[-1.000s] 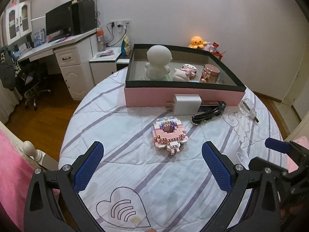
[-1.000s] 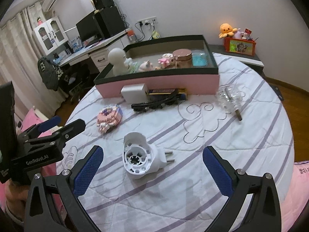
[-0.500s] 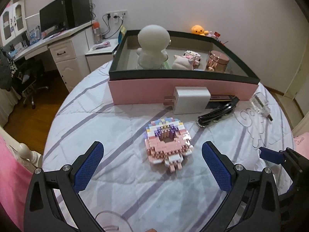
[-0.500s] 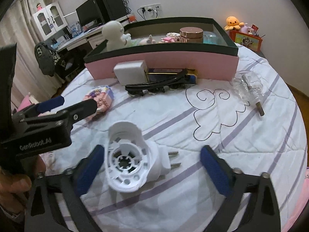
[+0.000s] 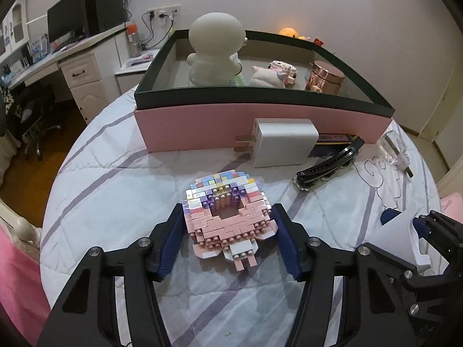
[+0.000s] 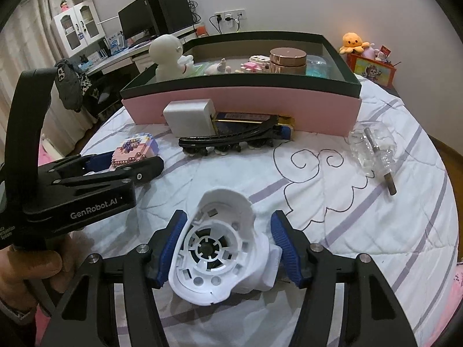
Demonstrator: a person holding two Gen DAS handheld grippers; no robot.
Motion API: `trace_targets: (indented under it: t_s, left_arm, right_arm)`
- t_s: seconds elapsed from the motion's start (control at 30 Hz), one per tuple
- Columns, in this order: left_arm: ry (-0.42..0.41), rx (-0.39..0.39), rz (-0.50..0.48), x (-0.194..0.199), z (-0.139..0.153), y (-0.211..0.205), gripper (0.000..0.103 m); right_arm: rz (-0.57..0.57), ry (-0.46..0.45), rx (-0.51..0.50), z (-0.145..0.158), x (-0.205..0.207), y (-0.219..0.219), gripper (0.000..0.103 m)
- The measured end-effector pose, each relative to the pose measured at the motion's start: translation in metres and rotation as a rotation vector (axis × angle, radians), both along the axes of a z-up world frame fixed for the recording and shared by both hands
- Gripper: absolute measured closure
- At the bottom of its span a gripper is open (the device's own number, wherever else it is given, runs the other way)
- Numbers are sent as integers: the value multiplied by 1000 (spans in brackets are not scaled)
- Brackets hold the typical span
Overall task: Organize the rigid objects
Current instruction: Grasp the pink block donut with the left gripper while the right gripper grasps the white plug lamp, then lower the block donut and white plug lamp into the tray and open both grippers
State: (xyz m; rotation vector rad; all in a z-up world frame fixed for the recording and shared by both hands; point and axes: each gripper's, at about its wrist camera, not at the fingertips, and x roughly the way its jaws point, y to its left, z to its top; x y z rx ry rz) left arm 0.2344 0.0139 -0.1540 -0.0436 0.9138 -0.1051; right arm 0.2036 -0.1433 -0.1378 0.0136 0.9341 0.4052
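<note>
Several toys already stand in the pink box (image 5: 260, 115) at the bed's far edge. Both claws are closing — left claw (image 5: 228, 231) around the brick donut (image 5: 225, 214), right claw (image 6: 228, 244) around the white plug housing (image 6: 220, 248) — neither lifted yet.

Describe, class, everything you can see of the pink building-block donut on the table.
The building-block donut is a flat ring of small studded plastic bricks, pink at its near part and pastel purple, blue, yellow and white at its far part, with a square hole in the middle. It lies flat on the quilted cover, in front of the pink box. The left gripper straddles it, jaws closing on its sides.
</note>
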Motion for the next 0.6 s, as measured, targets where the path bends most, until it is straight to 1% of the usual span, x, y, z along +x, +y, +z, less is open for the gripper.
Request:
trace_targets:
  t_s: [0.13,0.3,0.43,0.6]
  left_arm:
    - [-6,-26,11,-6,4,6,43]
    - [-35,-41,11,-14,18,9,43]
    - [-76,-58,5,-17,37,12,43]
    - [-142,-65,-12,-10,66,10,43]
  right_arm:
    - [-11,-10,4,4,1,-3,42]
    - [-24,-34,17,14,3,-9,42]
    - [-36,-71,25,29,10,-15,42]
    - [-56,-147,30,59,30,-26,42]
